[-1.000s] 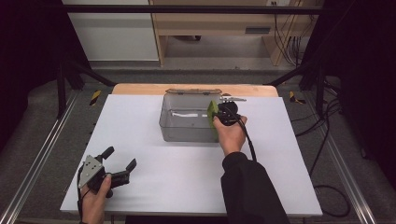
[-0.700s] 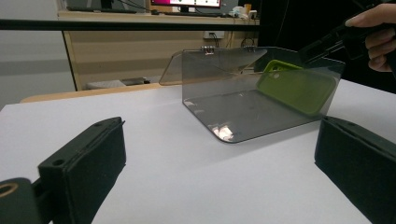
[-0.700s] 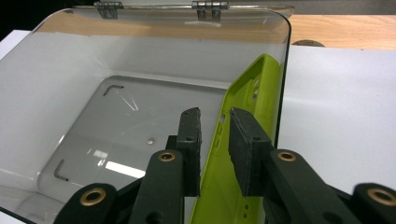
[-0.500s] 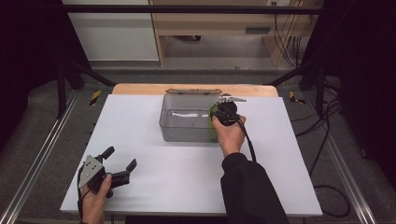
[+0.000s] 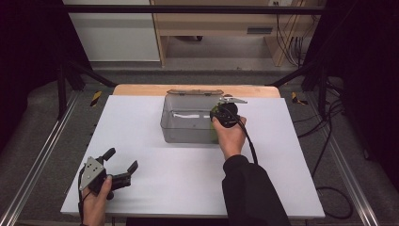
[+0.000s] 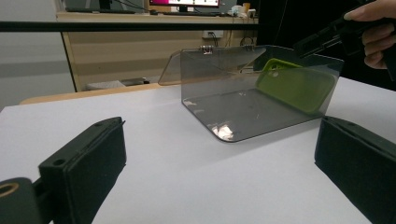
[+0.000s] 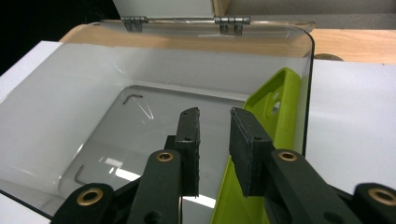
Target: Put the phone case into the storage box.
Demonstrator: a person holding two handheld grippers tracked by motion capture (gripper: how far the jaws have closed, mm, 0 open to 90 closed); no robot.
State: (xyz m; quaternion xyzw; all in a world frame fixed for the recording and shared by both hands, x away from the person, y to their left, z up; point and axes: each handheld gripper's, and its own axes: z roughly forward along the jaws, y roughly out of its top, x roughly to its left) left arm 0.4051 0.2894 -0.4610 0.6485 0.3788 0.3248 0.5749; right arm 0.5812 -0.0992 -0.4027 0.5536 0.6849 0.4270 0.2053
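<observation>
A clear grey plastic box (image 5: 186,134) stands open at the far middle of the white table, its lid (image 5: 195,92) folded back. A lime-green phone case (image 7: 275,116) leans on edge against the box's right wall; it also shows through the wall in the left gripper view (image 6: 294,84). My right gripper (image 7: 215,116) points down into the box beside the case, jaws a little apart with nothing between the pads. In the high view it sits over the box's right end (image 5: 221,117). My left gripper (image 5: 122,159) rests wide open at the near left, empty.
The white table top (image 5: 155,188) runs wide around the box. A wooden strip (image 5: 141,89) edges its far side. Metal rails (image 5: 42,160) flank the table, and cables (image 5: 329,141) trail on the floor at the right.
Less of the green case shows beside my right gripper than a second ago. Both hands have stayed put.
</observation>
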